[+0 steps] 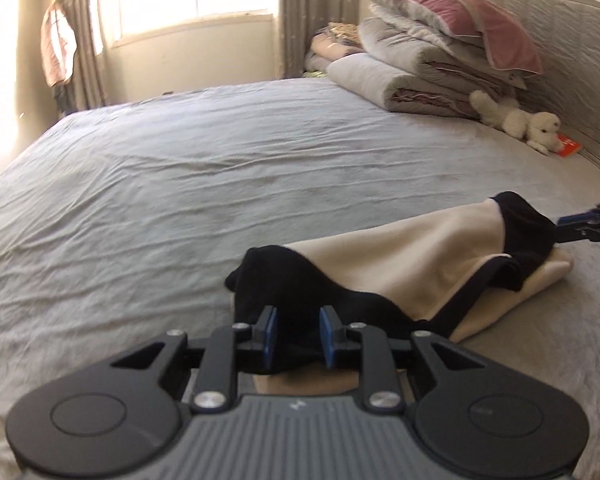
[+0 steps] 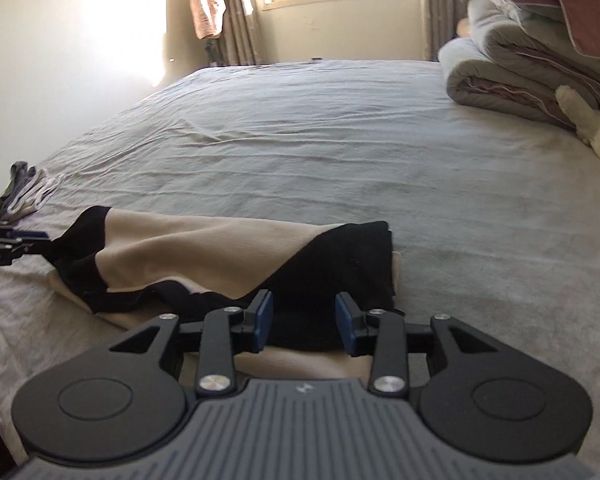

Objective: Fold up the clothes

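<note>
A cream garment with black trim [image 1: 412,264] lies partly folded on the grey bed sheet [image 1: 220,160]. My left gripper [image 1: 298,334] has its blue pads on either side of a black end of the garment and holds it. In the right wrist view the garment [image 2: 188,252] stretches leftward. My right gripper [image 2: 304,328] has its pads apart around the other black end, cloth lying between them. Each gripper shows in the other's view: the right one [image 1: 592,226] at the far right edge, the left one [image 2: 16,244] at the far left, both touching the black trim.
Folded quilts and a pink pillow [image 1: 452,44] are stacked at the head of the bed, with a white plush toy [image 1: 516,120] beside them. A small pile of clothes [image 2: 20,192] lies at the bed's left edge. A window and curtains stand behind.
</note>
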The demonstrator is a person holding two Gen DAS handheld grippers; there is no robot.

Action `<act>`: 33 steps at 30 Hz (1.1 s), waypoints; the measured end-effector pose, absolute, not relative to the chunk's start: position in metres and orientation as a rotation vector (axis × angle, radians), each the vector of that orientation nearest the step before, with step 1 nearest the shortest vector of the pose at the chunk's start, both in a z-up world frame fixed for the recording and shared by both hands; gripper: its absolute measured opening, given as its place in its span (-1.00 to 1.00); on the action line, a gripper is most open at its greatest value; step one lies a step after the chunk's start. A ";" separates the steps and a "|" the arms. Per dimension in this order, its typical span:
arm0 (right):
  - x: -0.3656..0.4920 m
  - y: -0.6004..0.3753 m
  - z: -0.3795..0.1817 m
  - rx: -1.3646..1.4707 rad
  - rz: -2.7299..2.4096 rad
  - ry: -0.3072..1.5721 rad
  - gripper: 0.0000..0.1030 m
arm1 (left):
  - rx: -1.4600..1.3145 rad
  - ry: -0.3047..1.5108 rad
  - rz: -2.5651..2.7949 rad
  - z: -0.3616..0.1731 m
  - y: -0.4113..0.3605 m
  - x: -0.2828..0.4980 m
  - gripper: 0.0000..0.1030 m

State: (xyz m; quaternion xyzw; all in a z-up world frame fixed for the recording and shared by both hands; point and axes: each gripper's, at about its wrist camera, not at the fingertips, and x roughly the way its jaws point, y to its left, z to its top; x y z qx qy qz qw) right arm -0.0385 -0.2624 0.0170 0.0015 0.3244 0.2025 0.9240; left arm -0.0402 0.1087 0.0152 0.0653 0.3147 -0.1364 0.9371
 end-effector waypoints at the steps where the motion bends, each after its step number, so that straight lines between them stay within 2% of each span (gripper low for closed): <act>1: -0.041 -0.257 0.016 -0.015 0.461 0.654 -0.24 | 0.146 0.633 -0.328 0.015 0.102 -0.043 -0.51; 5: -0.045 -0.235 0.012 -0.075 0.588 0.656 -0.24 | 0.182 0.630 -0.477 0.009 0.078 -0.049 -0.43; 19: -0.034 -0.196 -0.013 -0.185 0.623 0.637 -0.25 | 0.241 0.650 -0.598 -0.025 0.026 -0.032 -0.43; 20: -0.034 -0.196 -0.012 -0.201 0.623 0.630 -0.29 | 0.261 0.649 -0.600 -0.027 0.024 -0.033 -0.43; 21: -0.034 -0.196 -0.012 -0.217 0.623 0.622 -0.49 | 0.282 0.647 -0.601 -0.030 0.021 -0.033 -0.43; 22: -0.034 -0.196 -0.011 -0.233 0.622 0.615 -0.55 | 0.302 0.645 -0.602 -0.032 0.019 -0.034 -0.43; 28: -0.041 -0.212 0.017 -0.180 0.663 0.532 -0.61 | 0.371 0.600 -0.592 -0.032 0.013 -0.042 -0.43; 31: -0.046 -0.213 0.025 -0.211 0.697 0.501 -0.61 | 0.432 0.572 -0.578 -0.032 0.011 -0.046 -0.91; 33: -0.049 -0.211 0.025 -0.257 0.710 0.503 -0.61 | 0.428 0.564 -0.589 -0.024 0.015 -0.049 -0.93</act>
